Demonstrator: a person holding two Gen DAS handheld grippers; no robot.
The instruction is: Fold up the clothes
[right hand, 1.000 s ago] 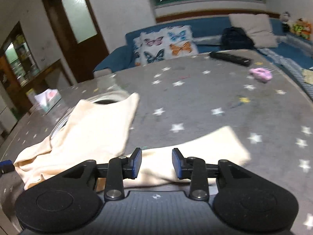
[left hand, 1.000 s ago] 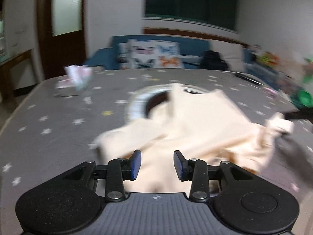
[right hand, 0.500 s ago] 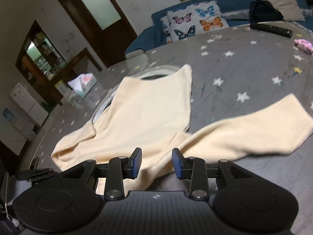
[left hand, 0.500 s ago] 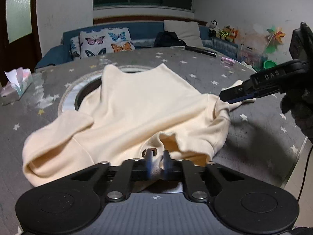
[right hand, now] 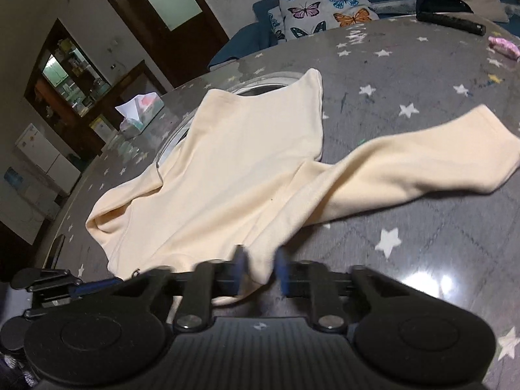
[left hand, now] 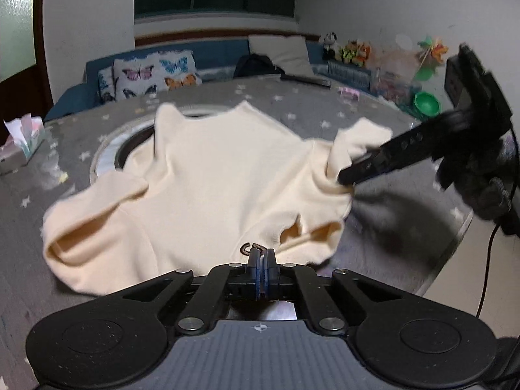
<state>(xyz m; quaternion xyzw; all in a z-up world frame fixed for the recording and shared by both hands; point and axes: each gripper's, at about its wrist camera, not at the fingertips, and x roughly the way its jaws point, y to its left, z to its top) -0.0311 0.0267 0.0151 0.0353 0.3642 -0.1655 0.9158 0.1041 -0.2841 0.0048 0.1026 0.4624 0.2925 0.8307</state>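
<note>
A cream long-sleeved top (left hand: 208,182) lies spread on the grey star-print table (left hand: 65,292). My left gripper (left hand: 261,268) is shut on its collar edge, by a small dark label. My right gripper (right hand: 260,271) is still a little open, blurred, with a fold of the shoulder between its fingers; in the left wrist view it (left hand: 344,178) comes in from the right at the shoulder. One sleeve (right hand: 422,175) stretches out to the right of the top (right hand: 243,169).
A round metal-rimmed hole (left hand: 110,152) in the table lies under the top's far hem. A tissue box (right hand: 139,113) stands at the left. A remote (right hand: 451,22) and a pink item (right hand: 503,45) lie at the far side. The table edge (left hand: 455,237) is close on the right.
My left gripper has stayed shut on the collar and lifted it slightly. My right gripper has moved onto the shoulder and its fingers have narrowed around the cloth.
</note>
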